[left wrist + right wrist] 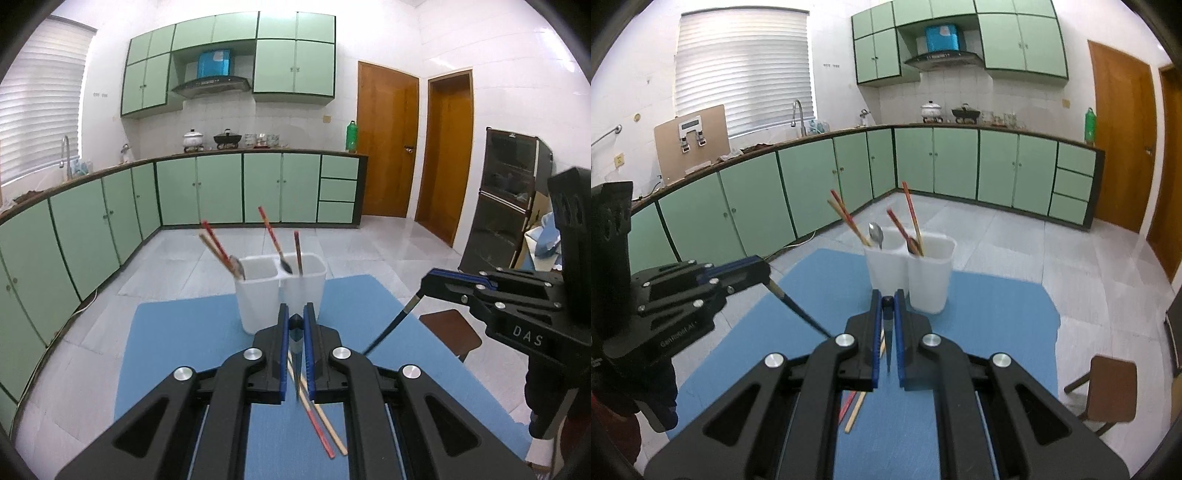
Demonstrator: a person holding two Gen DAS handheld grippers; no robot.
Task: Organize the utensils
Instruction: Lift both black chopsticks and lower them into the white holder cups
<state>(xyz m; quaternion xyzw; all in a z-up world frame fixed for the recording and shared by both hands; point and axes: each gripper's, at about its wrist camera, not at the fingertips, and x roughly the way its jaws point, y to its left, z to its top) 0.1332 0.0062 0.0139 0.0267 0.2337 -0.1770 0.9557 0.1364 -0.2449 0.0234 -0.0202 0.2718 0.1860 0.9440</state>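
Left gripper (pixel 296 325) and right gripper (pixel 888 302) are each pinching a slender dark chopstick, probably lacquered; the white plastic holder (pixel 258 306) is standing on the blue mat (pixel 184 350).

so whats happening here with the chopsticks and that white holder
A person with a gripper in each hand is sorting utensils into a white two-compartment holder on a blue mat. The left gripper and the right gripper are each shut on a dark chopstick. The holder already has chopsticks in both compartments and a spoon. A red chopstick and a wooden chopstick lie on the mat.
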